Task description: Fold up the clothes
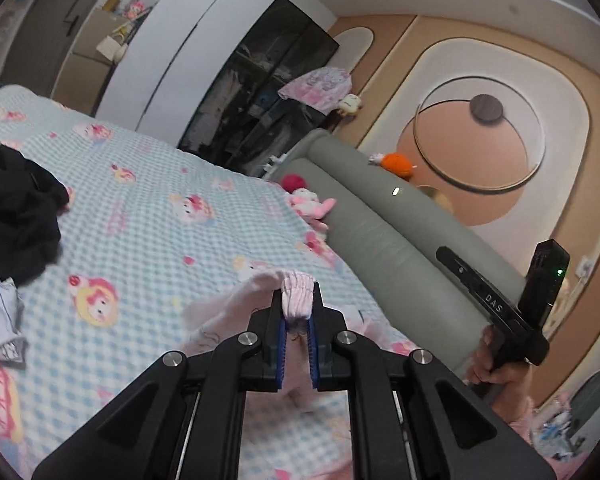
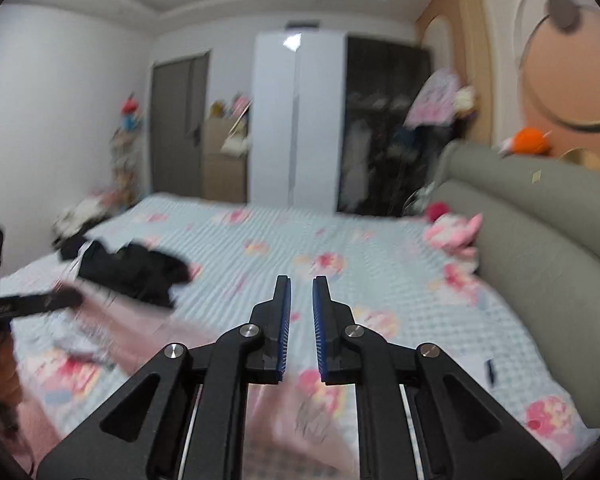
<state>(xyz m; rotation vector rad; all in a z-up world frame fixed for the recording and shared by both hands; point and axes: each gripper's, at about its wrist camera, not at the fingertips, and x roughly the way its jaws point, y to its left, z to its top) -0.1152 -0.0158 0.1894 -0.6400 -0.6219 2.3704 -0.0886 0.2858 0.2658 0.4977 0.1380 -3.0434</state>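
Observation:
My left gripper (image 1: 297, 294) is shut on a bunched edge of a pale pink garment (image 1: 236, 300), holding it just above the bed; the rest of the cloth trails down beneath the fingers. In the right wrist view the same pink garment (image 2: 140, 344) shows blurred at the lower left and under the gripper. My right gripper (image 2: 301, 280) is open above the bed with nothing between its blue pads. The right gripper's body, held by a hand (image 1: 496, 364), appears at the right edge of the left wrist view.
The bed (image 1: 148, 200) has a light blue checked cover with cartoon prints. A black garment (image 1: 16, 208) (image 2: 136, 268) and a grey-white printed cloth (image 1: 0, 320) lie on its left side. A grey padded headboard (image 1: 380, 224) with pink plush toys (image 1: 310, 204) runs along the right.

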